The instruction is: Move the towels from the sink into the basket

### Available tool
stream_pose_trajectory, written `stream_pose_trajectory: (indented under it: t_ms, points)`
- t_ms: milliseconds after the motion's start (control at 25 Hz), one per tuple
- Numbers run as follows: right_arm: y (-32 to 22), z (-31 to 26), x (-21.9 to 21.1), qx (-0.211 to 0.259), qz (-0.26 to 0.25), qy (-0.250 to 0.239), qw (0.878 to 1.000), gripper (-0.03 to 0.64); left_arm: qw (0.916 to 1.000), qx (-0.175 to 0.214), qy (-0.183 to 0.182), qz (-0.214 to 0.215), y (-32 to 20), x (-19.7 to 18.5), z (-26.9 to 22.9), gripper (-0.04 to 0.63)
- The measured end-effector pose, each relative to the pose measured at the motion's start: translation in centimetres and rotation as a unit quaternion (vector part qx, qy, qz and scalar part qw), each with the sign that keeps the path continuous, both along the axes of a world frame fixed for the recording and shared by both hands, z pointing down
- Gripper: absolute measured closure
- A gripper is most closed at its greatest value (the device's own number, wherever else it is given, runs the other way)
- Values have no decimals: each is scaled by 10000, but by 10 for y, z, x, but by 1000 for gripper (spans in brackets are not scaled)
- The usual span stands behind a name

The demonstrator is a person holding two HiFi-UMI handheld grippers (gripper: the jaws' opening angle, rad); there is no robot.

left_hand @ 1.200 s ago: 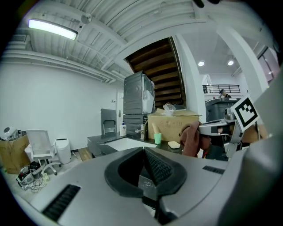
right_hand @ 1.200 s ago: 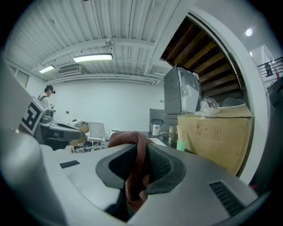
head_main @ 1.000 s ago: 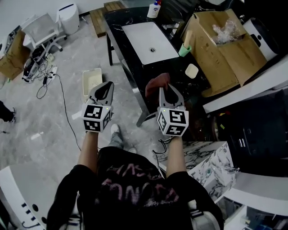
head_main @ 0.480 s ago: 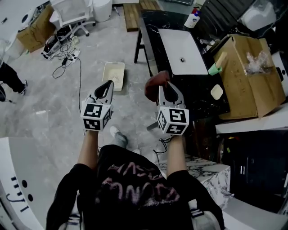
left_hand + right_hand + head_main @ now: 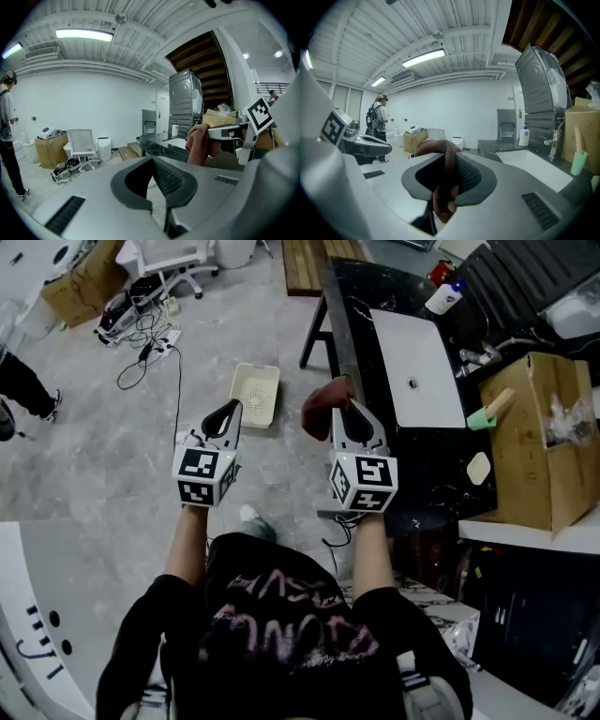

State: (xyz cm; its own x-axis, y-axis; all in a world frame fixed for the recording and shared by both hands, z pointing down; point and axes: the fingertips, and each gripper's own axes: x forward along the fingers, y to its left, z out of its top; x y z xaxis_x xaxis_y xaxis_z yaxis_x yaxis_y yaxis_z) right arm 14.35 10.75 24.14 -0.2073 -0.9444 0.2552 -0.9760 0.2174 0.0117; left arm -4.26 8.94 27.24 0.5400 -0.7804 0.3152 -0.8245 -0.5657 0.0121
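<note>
Right tongs [image 5: 347, 413]: clamped on a rust-brown towel [image 5: 319, 409], with a fold of it pinched between the ribbed pads. In the right gripper view a band of cloth loops over the top of the jaws and a tail hangs below. Left tongs [image 5: 228, 414]: jaws together, with nothing between them.

Location: the towel is held in the air, off the near-left edge of the bench [image 5: 431, 465] and above the floor [image 5: 112, 456]. From the towel, the basket [image 5: 255, 395] lies at about 9 to 10 o'clock in the head view. The sink [image 5: 417, 367] lies at about 2 o'clock, and I see no cloth in it.

Handling (judgement):
- The towel looks light, soft and wholly limp, so it takes whatever shape the grip gives it.
- It is not fragile, and the looped pile should resist slipping on the ribbed pads.
- The bunched fold is a good place to hold it, since a single edge would let the rest trail and catch the basket rim.
- On release I expect it to drop in a heap.

Materials:
- Towel: terry-like, matte, rolled into a thick rope.
- Basket: cream plastic, a shallow rectangle with a perforated bottom.
- Sink: a white, smooth rectangular basin with a central drain.
- Bench: glossy black with pale veining.
- Floor: mottled grey.
</note>
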Motion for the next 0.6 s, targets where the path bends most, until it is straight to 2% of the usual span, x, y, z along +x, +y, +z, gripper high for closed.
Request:
stream_pose_trajectory:
  t_ms: [280,600]
  points:
    - [-56,2,-31,-69,111,-61,9999,545,9998,-57,-1,195,-55,-23,4,578]
    - [-118,22,-45,-214,58,-134,9997,545,9997,-235,-13,111,-111,-43,28,578]
